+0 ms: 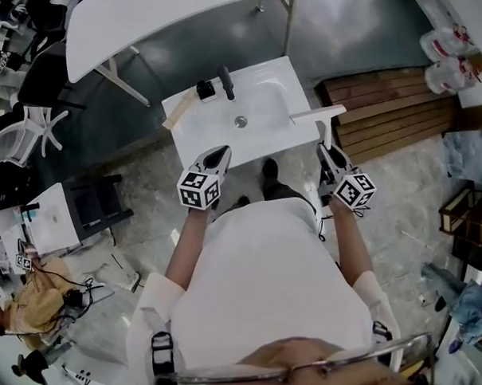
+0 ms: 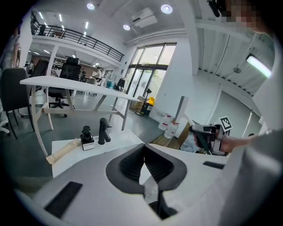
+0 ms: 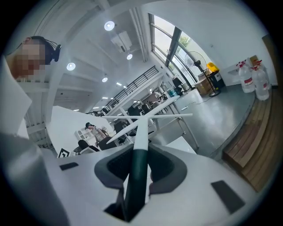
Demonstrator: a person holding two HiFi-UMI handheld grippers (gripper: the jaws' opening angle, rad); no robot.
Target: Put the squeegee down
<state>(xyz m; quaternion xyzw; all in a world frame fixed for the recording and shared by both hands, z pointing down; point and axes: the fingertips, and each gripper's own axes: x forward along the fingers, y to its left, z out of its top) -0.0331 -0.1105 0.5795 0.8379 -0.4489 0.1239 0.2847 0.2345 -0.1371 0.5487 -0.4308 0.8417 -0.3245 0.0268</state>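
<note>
The squeegee (image 3: 140, 132) is gripped in the right claw (image 3: 140, 161): its dark green handle is clamped between the two pads, and the pale stem runs straight forward out of the jaws to a long white blade set crosswise at its far end. In the head view the squeegee (image 1: 316, 115) is seen projecting from the right claw (image 1: 332, 156) so that the blade is held at the right-hand edge of the white washbasin (image 1: 269, 93); whether the blade touches the rim cannot be told. The left claw (image 2: 144, 161) is closed with its tips meeting and nothing is held in it; it (image 1: 217, 156) is pointed at the near edge of the basin, well apart from the squeegee. On the basin's back ledge a black tap (image 1: 227, 82) is mounted, a small dark soap bottle (image 1: 205, 90) is set just beside it, and a beige roll (image 1: 179, 109) is laid at the left corner. A drain (image 1: 241, 121) is seen in the bowl. A long white tabletop (image 1: 153, 16) is placed behind the basin, and a wooden pallet (image 1: 388, 106) with two plastic jugs (image 1: 446, 61) near it is found to the right.
</note>
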